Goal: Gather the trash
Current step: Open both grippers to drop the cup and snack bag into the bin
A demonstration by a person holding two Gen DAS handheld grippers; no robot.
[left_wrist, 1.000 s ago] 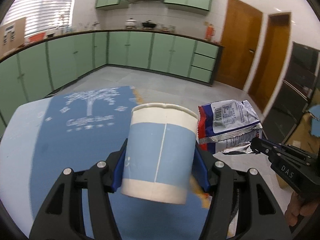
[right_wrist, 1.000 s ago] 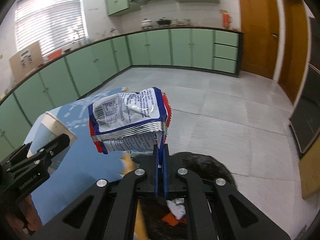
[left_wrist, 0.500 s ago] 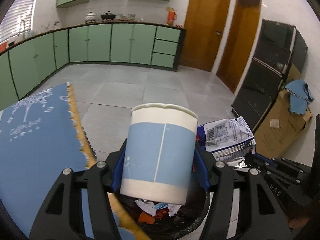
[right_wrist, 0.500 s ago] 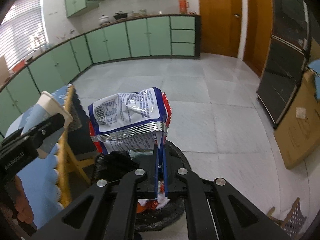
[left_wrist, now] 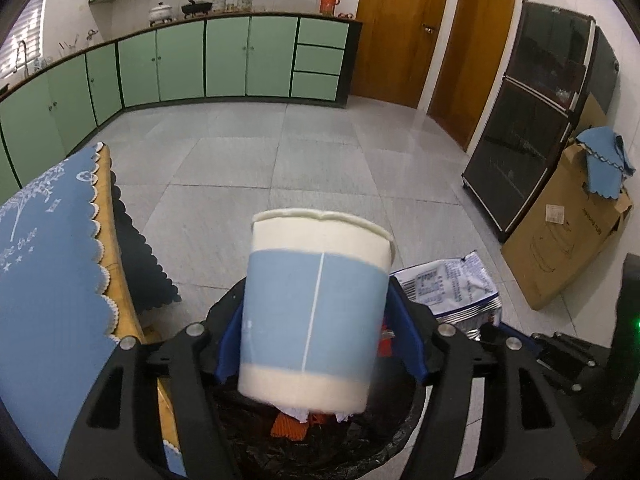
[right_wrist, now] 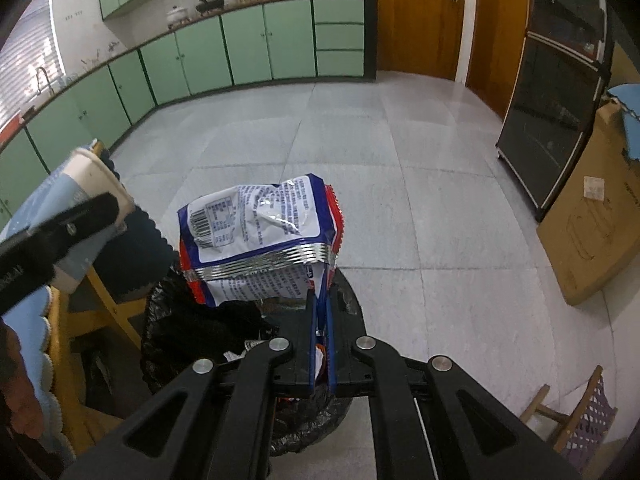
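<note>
A blue-and-white paper cup (left_wrist: pixel 316 312) hangs between the blue pads of my left gripper (left_wrist: pixel 320 344), above the black-lined trash bin (left_wrist: pixel 400 440). The jaws are opening, and a gap shows beside the cup on the right. My right gripper (right_wrist: pixel 320 304) pinches a corner of a crumpled blue, white and red snack wrapper (right_wrist: pixel 256 228) over the same bin (right_wrist: pixel 180 320); its jaws are just starting to open. The bin holds paper scraps and orange bits. The cup (right_wrist: pixel 80 184) also shows at the left edge of the right wrist view.
A table with a blue scalloped cloth (left_wrist: pixel 40 280) stands left of the bin. A cardboard box (left_wrist: pixel 568 240) and a black glass cabinet (left_wrist: pixel 532 120) line the right wall. A small wooden chair (right_wrist: pixel 580 412) sits at the lower right. Green cabinets run along the far wall.
Both grippers swung from over the blue table to over the trash bin and dipped down. The left pads have parted from the cup, which now tilts. The wrapper stays pinched.
</note>
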